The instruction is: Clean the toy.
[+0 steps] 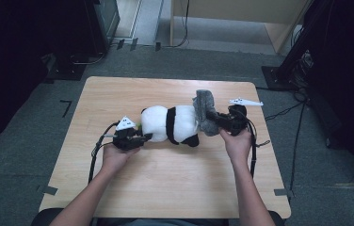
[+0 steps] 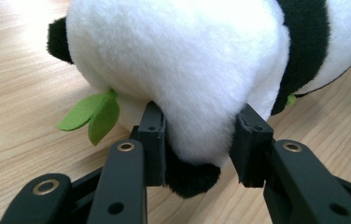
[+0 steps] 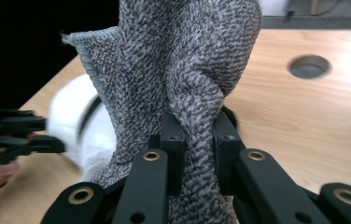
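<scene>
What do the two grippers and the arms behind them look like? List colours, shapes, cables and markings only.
Both are black. The left gripper carries a pale three-cornered plate on top, and a black cable loops from it along the forearm. The right gripper has a similar pale plate and a black cable trailing off the table edge. Their jaws are flat black bars on linked arms with brass-coloured rivets. The forearms are bare, no sleeves visible.

You sit at a light wooden table (image 1: pixel 165 188) on a grey carpet floor (image 1: pixel 15 155) — dark stands at both sides, a pale wooden frame (image 1: pixel 231 12) behind.
</scene>
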The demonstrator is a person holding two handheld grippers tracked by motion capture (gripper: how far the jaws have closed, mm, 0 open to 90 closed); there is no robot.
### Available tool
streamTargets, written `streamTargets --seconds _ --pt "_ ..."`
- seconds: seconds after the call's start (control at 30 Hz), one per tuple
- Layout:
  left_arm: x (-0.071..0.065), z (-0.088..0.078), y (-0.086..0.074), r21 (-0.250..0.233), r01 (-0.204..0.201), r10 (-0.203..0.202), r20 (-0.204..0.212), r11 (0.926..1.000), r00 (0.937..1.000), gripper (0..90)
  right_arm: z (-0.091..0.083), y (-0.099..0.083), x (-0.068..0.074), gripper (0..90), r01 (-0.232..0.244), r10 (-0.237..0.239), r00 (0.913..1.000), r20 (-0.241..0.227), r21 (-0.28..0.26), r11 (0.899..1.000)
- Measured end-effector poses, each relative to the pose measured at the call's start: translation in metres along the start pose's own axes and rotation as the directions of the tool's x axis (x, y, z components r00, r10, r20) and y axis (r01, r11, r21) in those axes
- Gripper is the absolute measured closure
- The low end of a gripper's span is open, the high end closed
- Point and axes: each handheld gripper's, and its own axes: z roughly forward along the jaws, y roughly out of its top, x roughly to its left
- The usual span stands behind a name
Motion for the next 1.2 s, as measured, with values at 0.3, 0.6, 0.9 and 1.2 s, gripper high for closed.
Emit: streamTargets --seconds 0.3,0.6,0.9,1.2 --pt "-0.009 -0.014 -0.004 0.011 -0.012 0.012 0.028 0.9999 0.9995 63.4 0.008 0.008 0.036 79.8 0.087 -0.085 0.9942 -0.066 0.024 0.996" --pt "-0.009 -0.015 -0.009 0.003 -0.036 0.036 0.031 0.9993 0.9989 49.5 0.031 0.002 0.036 79.7 0.098 -0.092 0.9936 -0.066 0.1 0.99" --pt "-0.004 -0.018 -0.008 0.01 -0.101 0.1 0.043 0.9949 0.994 36.1 0.037 0.007 0.033 79.8 0.09 -0.086 0.9954 -0.042 0.115 0.989" --pt "0.011 -0.037 0.002 -0.049 -0.1 0.103 0.076 0.9938 0.9918 40.0 0.04 0.015 0.029 79.7 0.086 -0.083 0.996 -0.033 0.138 0.987"
